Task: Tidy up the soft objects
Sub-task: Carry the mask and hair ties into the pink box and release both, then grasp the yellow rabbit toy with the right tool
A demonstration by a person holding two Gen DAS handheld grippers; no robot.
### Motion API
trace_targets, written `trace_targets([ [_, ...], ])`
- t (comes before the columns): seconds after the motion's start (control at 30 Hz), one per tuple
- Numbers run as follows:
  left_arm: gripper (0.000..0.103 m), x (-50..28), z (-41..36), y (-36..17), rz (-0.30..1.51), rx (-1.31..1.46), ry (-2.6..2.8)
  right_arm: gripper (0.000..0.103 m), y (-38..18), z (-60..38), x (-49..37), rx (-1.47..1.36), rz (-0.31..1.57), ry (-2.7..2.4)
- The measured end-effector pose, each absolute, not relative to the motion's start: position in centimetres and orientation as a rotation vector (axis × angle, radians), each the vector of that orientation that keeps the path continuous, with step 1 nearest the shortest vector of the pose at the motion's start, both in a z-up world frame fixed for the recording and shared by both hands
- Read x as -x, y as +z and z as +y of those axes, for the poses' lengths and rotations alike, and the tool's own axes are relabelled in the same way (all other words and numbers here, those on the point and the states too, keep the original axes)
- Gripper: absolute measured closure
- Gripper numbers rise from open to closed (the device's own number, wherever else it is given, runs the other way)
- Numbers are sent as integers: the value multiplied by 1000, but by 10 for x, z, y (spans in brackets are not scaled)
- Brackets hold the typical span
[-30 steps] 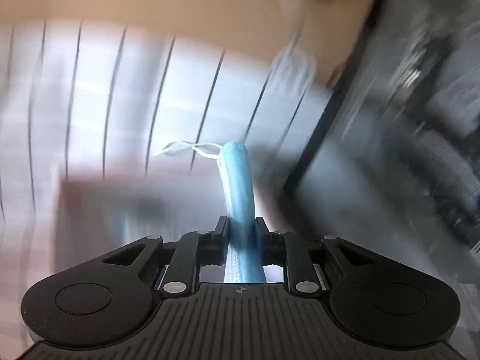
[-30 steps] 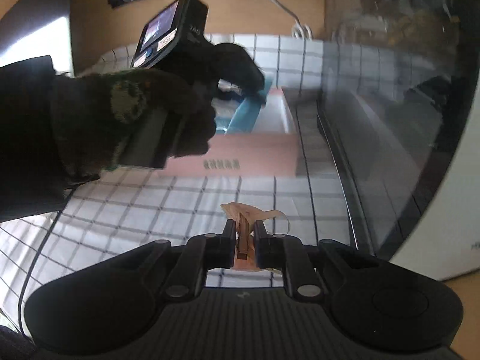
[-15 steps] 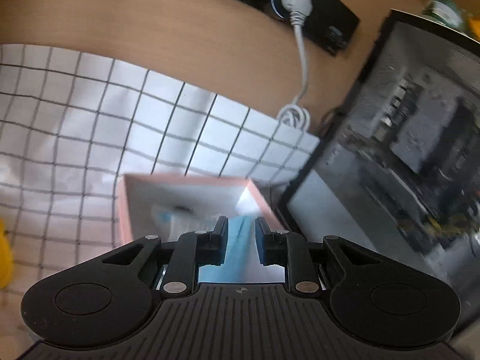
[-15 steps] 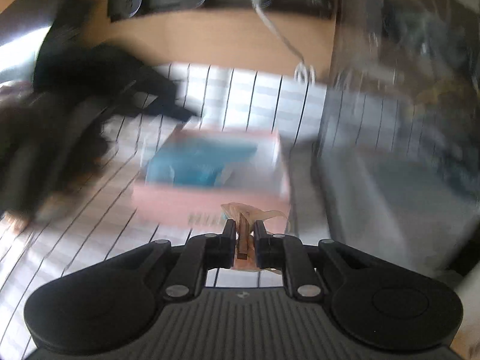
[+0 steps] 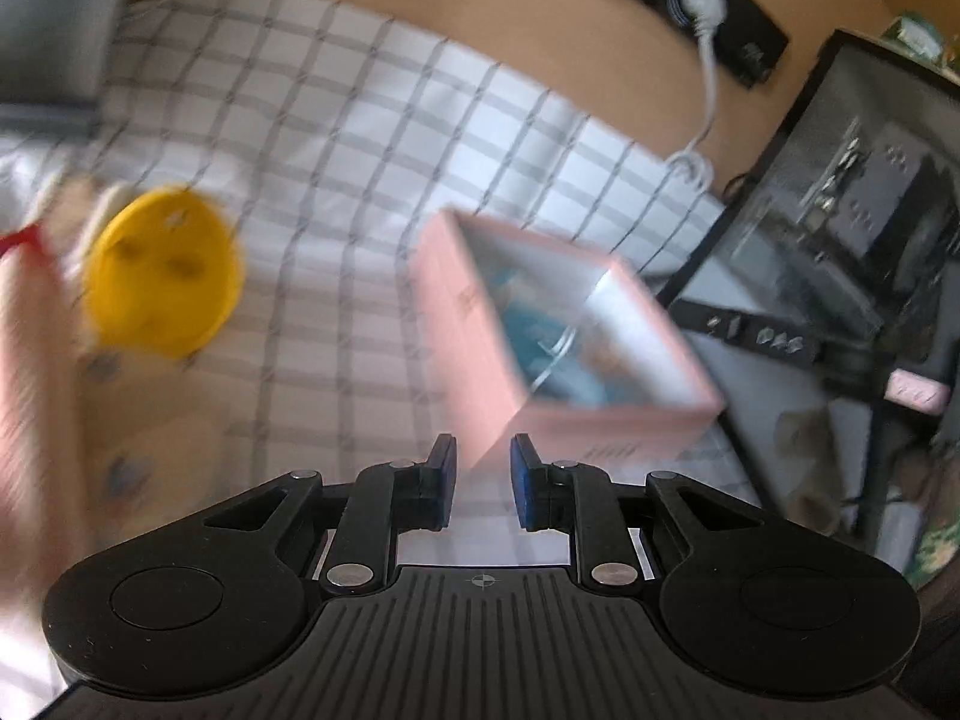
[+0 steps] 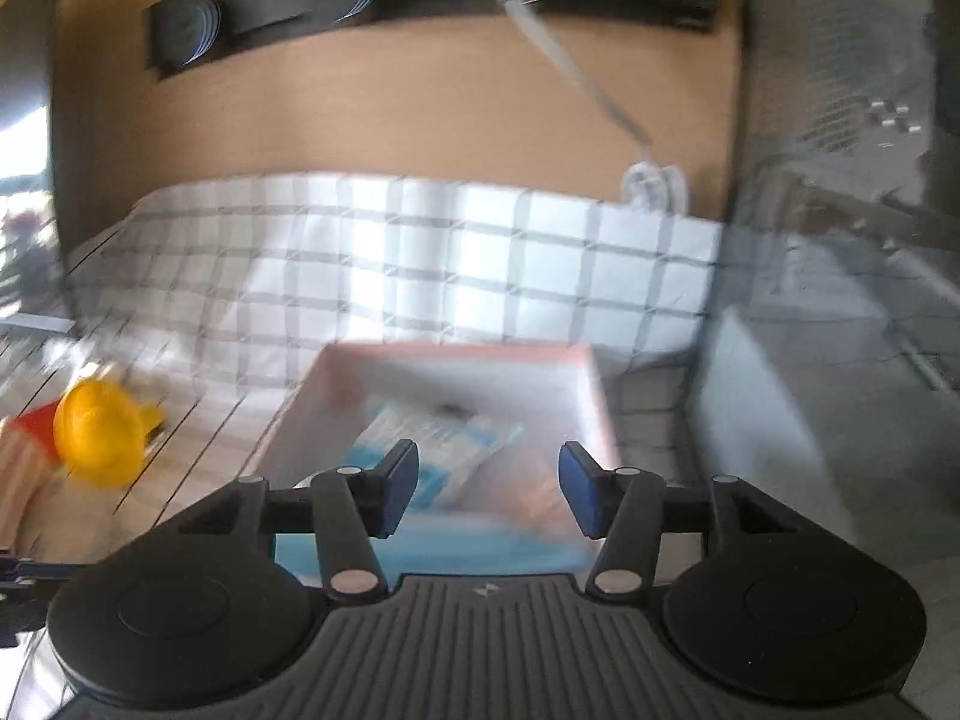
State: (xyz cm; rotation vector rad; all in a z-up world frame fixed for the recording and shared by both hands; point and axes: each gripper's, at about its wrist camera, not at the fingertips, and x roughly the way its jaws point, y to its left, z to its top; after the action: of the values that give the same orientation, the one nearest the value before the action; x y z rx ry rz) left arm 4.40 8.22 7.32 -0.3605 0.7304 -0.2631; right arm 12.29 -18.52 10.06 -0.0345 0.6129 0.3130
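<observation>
A pink box (image 5: 480,384) stands on the checked cloth (image 5: 336,138) and holds blue face masks (image 5: 540,336). My left gripper (image 5: 483,480) is open and empty, just in front of the box's near corner. My right gripper (image 6: 489,489) is wide open and empty above the same pink box (image 6: 594,384). Blue masks (image 6: 432,438) and a pale pinkish item (image 6: 528,474) lie below its fingers. Both views are blurred by motion.
A yellow round toy (image 5: 165,270) lies left of the box; it also shows in the right wrist view (image 6: 99,438). A dark glass computer case (image 5: 840,240) stands to the right. A white cable (image 5: 702,120) hangs from a black socket strip (image 6: 420,6) on the wooden wall.
My left gripper let go of the blue mask into the box and drew back to the left. My right gripper moved over the box, opened and released the tan mask.
</observation>
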Motion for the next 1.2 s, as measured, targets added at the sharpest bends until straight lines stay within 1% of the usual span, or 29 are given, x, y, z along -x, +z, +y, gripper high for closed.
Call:
trace_targets([
  [0.2, 82, -13, 125, 39, 792, 416, -125, 47, 87, -128, -116, 150, 686, 425],
  [0.27, 82, -6, 144, 37, 774, 448, -57, 47, 85, -108, -115, 210, 666, 400],
  [0.33, 82, 3, 164, 43, 734, 474, -4, 46, 91, -92, -111, 209, 634, 469],
  [0.37, 82, 8, 173, 46, 711, 481, 20, 37, 95, -84, -108, 199, 629, 515],
  [0.4, 82, 13, 183, 50, 686, 488, 44, 23, 100, -75, -106, 187, 620, 564],
  [0.47, 82, 24, 202, 55, 647, 508, 98, 11, 110, -54, -103, 158, 589, 648],
  [0.57, 82, 41, 232, 56, 632, 534, 201, 2, 122, -9, -106, 124, 568, 734],
  [0.67, 83, 54, 254, 52, 652, 549, 298, 2, 122, 49, -117, 167, 577, 769],
  [0.8, 83, 74, 268, 43, 662, 593, 290, 2, 107, 117, -150, 220, 665, 746],
  [0.87, 83, 83, 267, 40, 674, 596, 258, 2, 92, 138, -172, 261, 733, 706],
  [0.97, 83, 92, 264, 39, 687, 603, 180, 3, 67, 140, -195, 243, 912, 703],
  [1.0, 83, 94, 263, 39, 689, 603, 149, 12, 61, 131, -197, 191, 961, 723],
  [1.03, 83, 97, 260, 38, 692, 600, 123, 17, 60, 122, -196, 142, 976, 739],
  [1.07, 83, 97, 257, 39, 695, 595, 103, 26, 61, 111, -192, 95, 978, 756],
  [1.13, 83, 94, 253, 41, 696, 583, 64, 33, 68, 92, -177, 89, 956, 778],
  [1.2, 83, 85, 250, 42, 691, 587, 47, 43, 75, 75, -163, 83, 953, 807],
])
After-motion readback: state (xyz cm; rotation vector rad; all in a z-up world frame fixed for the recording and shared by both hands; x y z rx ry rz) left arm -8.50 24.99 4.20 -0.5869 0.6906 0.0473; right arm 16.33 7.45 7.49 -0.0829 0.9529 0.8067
